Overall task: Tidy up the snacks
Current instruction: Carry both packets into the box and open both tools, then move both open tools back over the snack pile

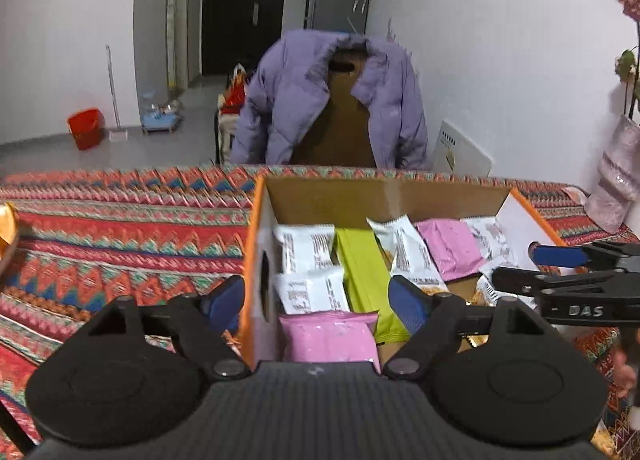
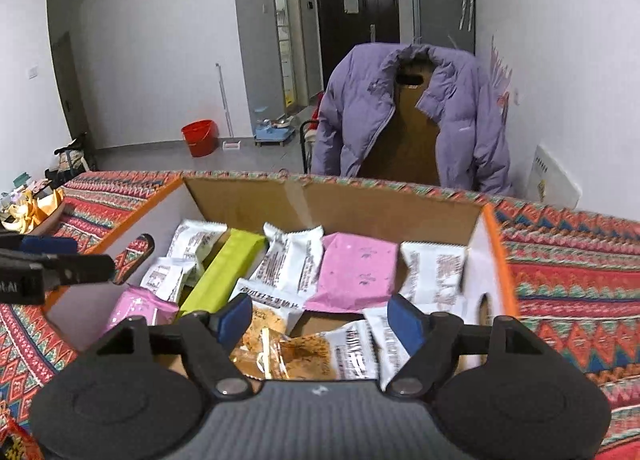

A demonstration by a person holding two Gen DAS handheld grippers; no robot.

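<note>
One cardboard box (image 2: 256, 200) is set on the patterned cloth (image 1: 120, 228). Counted inside: two pink packets (image 2: 356, 272), one green packet (image 2: 224, 272), and several white packets (image 2: 292, 256) whose exact number cannot be told. Left gripper (image 1: 318, 298) is held open, straddling the box's left wall. Right gripper (image 2: 320, 318) is held open above the packets, nothing gripped.

Cardboard box (image 2: 336, 200) is showing matt brown paperboard inside, white outer faces with orange edges. Snack packets: pink packet (image 2: 356, 276) and green packet (image 2: 224, 272) are looking like smooth, faintly glossy plastic film; white packets (image 1: 306, 246) likewise. Tabletop (image 1: 120, 228) is wearing a woven patterned cloth, matt. Left tool (image 1: 318, 300) is showing matt black plastic with blue pads (image 1: 408, 300).
</note>
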